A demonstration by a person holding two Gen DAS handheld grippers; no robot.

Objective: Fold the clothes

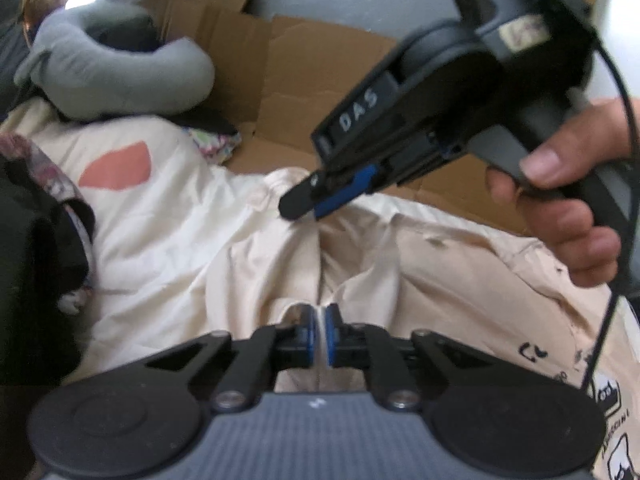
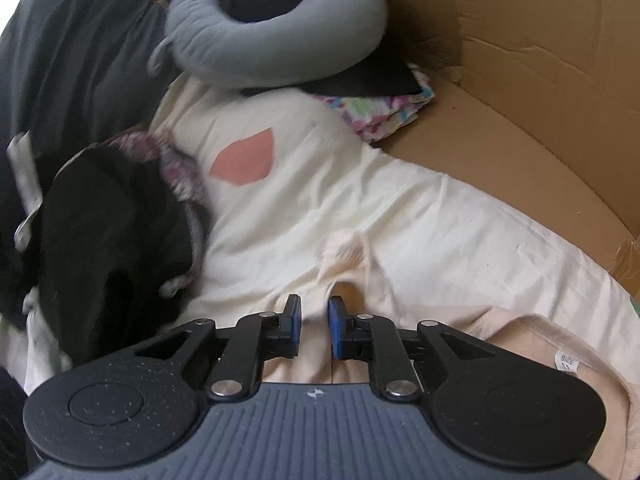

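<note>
Left tongs (image 1: 319,334) are clamped tight on a thin pleat of the peach shirt (image 1: 460,272), a sliver of cloth pinched right between the blue pads. Right tongs (image 2: 314,330) stand a little apart, astride a raised ridge of the same shirt; whether the pads actually bite the fabric, I can't tell from here. In the left wrist view the right tongs (image 1: 304,202) hover with their tips just at the bunched far end of the shirt, a hand (image 1: 560,208) wrapped round the handle.

So here's the geometry that matters: the shirt runs as a long ridge from the left tongs up and away to the right tongs, one at each end of it, and the printed body of the garment trails off to the right. It lies on top of a cream sheet (image 2: 360,200) with a pink patch (image 2: 244,160). My read is that the next lift depends on both ends coming up together along that ridge.

Container now: an opened cardboard box (image 2: 520,80) sits at the sheet's far right edge. Against its near wall rest a folded multicoloured cloth (image 2: 384,110) and a grey neck pillow (image 2: 280,32); the rest looks bare.
</note>
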